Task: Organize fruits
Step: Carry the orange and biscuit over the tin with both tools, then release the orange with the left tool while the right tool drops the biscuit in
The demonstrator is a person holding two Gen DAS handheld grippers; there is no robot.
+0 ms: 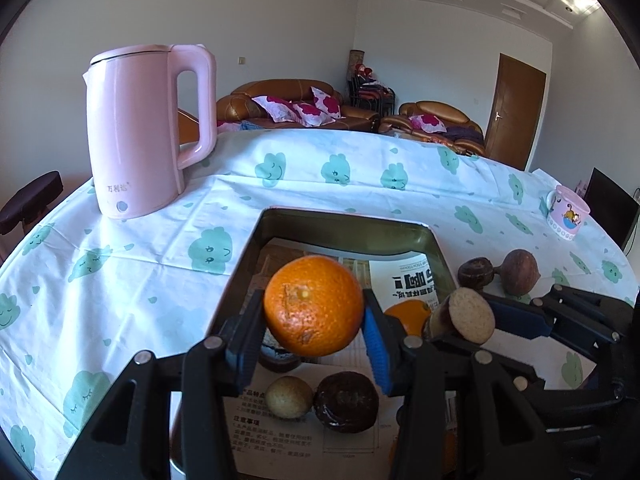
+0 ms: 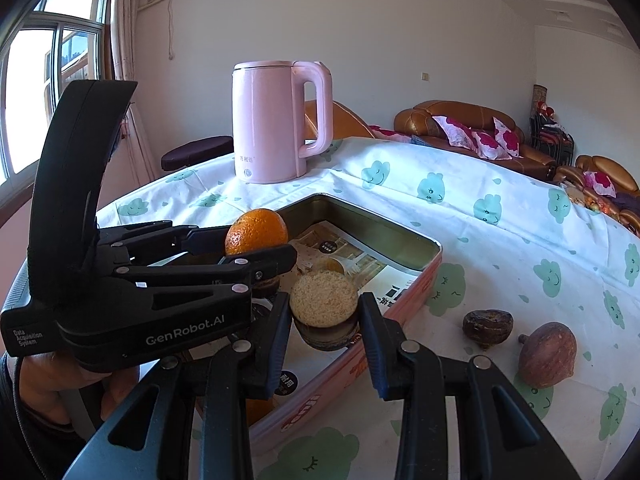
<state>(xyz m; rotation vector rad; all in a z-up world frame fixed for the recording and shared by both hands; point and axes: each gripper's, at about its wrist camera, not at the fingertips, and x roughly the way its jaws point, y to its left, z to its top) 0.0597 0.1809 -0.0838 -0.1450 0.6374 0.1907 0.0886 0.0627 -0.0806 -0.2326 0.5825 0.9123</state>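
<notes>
Both tongs loaded, both over the tin. My left gripper [image 1: 314, 330] was closed on the orange [image 1: 313, 306], blue pads on its two flanks, fruit lifted clear above the paper-lined tin [image 1: 344, 226]. My right gripper [image 2: 325, 322] was clamped on a cut piece [image 2: 323, 299], pale grainy face up, dark skin below; it hung above the tin's near rim, just beside the orange. What fruit it was, I could not tell.

Already in the tin: a pale round fruit [image 1: 289, 397] touching a dark wrinkled one [image 1: 346, 401], and another orange [image 1: 409, 314], partly hidden. Left out on the cloth [image 2: 500, 216]: a dark shrivelled fruit [image 2: 487, 326] and a reddish-brown one [image 2: 547, 354].

Step in hand, as I judged it: placing. Next move called for lowering each piece onto bare paper, then easing the jaws apart low, since the orange would likely roll.
</notes>
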